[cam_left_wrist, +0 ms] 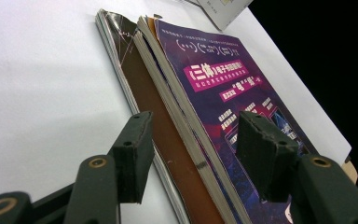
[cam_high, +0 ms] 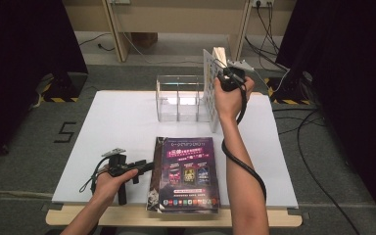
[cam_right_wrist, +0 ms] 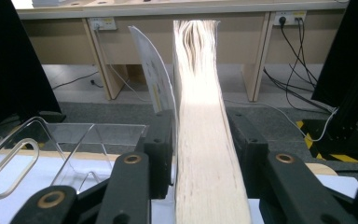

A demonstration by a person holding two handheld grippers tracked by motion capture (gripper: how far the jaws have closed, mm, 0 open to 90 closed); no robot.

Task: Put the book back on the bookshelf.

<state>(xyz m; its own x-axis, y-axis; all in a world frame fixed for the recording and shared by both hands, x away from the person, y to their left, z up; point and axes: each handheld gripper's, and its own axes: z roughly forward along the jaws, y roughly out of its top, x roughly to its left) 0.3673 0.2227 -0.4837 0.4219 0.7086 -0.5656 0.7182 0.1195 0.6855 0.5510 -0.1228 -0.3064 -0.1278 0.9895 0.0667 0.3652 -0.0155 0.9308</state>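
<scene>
A stack of magazines (cam_high: 188, 171) with a purple cover on top lies flat near the table's front edge; in the left gripper view the stack (cam_left_wrist: 214, 88) shows its page edges. My left gripper (cam_high: 144, 167) lies low at the stack's left side, open, its jaws (cam_left_wrist: 196, 140) astride the stack's edge without pressing it. My right gripper (cam_high: 231, 78) is raised at the back of the table and is shut on a thick book (cam_high: 209, 81) held upright. The book's pale page edge (cam_right_wrist: 205, 140) runs up between the pads, and its white cover bows out to the left.
A clear acrylic rack (cam_high: 176, 98) with dividers stands on the white board (cam_high: 117, 122) just left of the upright book; its curved wall (cam_right_wrist: 74, 140) is close to my right gripper. Beyond the table stand desk legs, with cables and wall sockets.
</scene>
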